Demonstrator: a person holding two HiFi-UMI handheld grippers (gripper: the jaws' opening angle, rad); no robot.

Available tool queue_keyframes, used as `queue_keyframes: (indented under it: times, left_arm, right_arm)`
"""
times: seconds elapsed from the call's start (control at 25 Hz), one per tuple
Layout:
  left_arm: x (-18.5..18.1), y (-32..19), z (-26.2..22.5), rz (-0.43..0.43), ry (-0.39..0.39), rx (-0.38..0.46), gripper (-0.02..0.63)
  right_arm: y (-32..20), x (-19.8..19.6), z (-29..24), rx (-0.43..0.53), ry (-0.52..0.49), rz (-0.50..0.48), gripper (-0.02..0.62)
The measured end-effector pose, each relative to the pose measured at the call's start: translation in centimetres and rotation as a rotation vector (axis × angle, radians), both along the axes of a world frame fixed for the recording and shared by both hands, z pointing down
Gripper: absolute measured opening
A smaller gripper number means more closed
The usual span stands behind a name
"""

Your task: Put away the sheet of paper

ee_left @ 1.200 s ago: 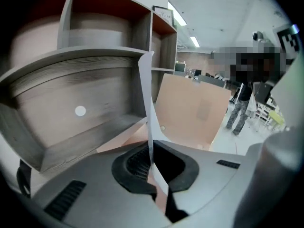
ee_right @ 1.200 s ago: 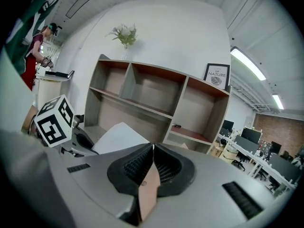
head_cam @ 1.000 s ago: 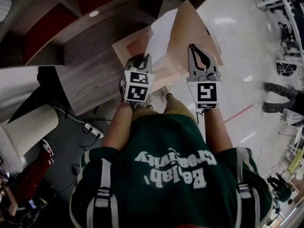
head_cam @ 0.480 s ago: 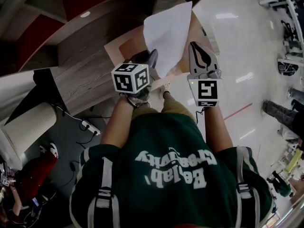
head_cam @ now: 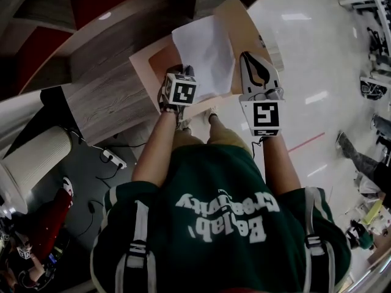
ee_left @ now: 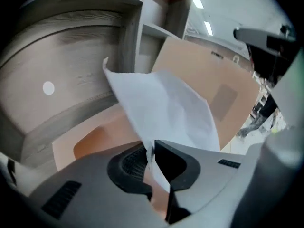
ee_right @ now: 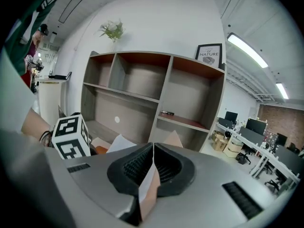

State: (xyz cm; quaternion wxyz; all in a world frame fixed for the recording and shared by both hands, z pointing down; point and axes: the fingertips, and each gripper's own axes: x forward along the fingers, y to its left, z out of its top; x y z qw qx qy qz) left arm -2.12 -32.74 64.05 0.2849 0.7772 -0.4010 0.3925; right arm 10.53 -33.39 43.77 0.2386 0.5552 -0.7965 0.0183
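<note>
So the sheet of paper [head_cam: 204,54] is plain white, thin and a bit floppy, with a soft bend across it and one corner curled up. Its near edge is pinched in the left tongs [ee_left: 153,152], which are clamped tight on it. The rest of the sheet fans out away from them. It sits over the open folder [head_cam: 244,23], between the folder's flat lower panel and its raised flap. I can't tell whether it's actually touching the panel.

The folder is smooth, peachy-tan card. The lower panel lies flat on the shelf unit [head_cam: 104,96] and has a darker orange rounded patch on it. The big flap stands up at an angle on the right side of the paper. The right tongs [ee_right: 152,148] are closed on the thin edge of that flap, and you can see the card sandwiched between the ribbed black pads.

The shelf unit is grey wood-grain board with reddish-brown back panels and square cubbies. On top of it are a small leafy plant [ee_right: 113,31] and a framed print [ee_right: 209,55]. Beyond it the floor [head_cam: 305,54] is glossy and pale.
</note>
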Motion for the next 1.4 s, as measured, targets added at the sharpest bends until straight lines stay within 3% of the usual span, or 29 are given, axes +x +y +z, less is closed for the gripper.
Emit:
queue_keyframes:
  times: [0.04, 0.08, 0.12, 0.16, 0.28, 0.6, 0.8, 0.84, 0.88, 0.92, 1.08, 1.28, 1.4]
  left_arm:
    - [-0.1, 0.1, 0.6, 0.035, -0.068, 0.016, 0.070]
    - [-0.3, 0.1, 1.0, 0.069, -0.140, 0.038, 0.198]
    - [-0.5, 0.1, 1.2, 0.096, -0.207, 0.066, 0.278]
    - [-0.9, 0.0, 1.2, 0.114, -0.268, 0.097, 0.309]
    - [-2.1, -0.2, 0.6, 0.141, -0.385, 0.184, 0.335]
    - [-5.0, 1.9, -1.2, 0.177, -0.461, 0.224, 0.357]
    - [-4.2, 1.4, -1.6, 0.200, -0.478, 0.302, 0.338]
    - [-3.8, 0.8, -1.4, 0.198, -0.482, 0.330, 0.237]
    - [-3.4, 0.1, -1.0, 0.198, -0.487, 0.356, 0.094]
    - [-2.9, -0.5, -0.3, 0.206, -0.487, 0.366, 0.018]
    - [-1.1, -1.7, 3.1, 0.253, -0.456, 0.302, 0.018]
    - [0.9, -2.5, 5.6, 0.324, -0.471, 0.264, 0.018]
    - [2.6, -1.5, 7.0, 0.344, -0.416, 0.182, 0.018]
  right_arm:
    - [-0.1, 0.0, 0.1, -0.002, -0.002, -0.005, 0.035]
    - [-0.1, 0.0, 0.1, -0.003, -0.004, -0.011, 0.035]
    - [-0.2, -0.1, 0.2, -0.005, -0.006, -0.018, 0.035]
    - [-0.3, -0.2, 0.3, -0.006, -0.007, -0.025, 0.035]
    - [-0.5, -0.6, 0.3, -0.006, -0.015, -0.044, 0.035]
    - [-0.7, -1.1, 0.6, -0.009, -0.029, -0.075, 0.035]
    - [-0.4, -1.1, 0.9, -0.019, -0.036, -0.090, 0.035]
    - [-0.4, -1.2, 1.1, -0.021, -0.035, -0.096, 0.035]
    - [-0.3, -1.3, 1.2, -0.020, -0.033, -0.103, 0.035]
    - [-0.3, -1.4, 1.2, -0.014, -0.028, -0.113, 0.035]
    - [-0.2, -1.6, 1.3, 0.001, -0.013, -0.141, 0.035]
    - [-0.2, -1.2, 1.2, -0.001, -0.015, -0.139, 0.035]
    - [0.1, -1.0, 1.1, -0.002, -0.024, -0.139, 0.035]
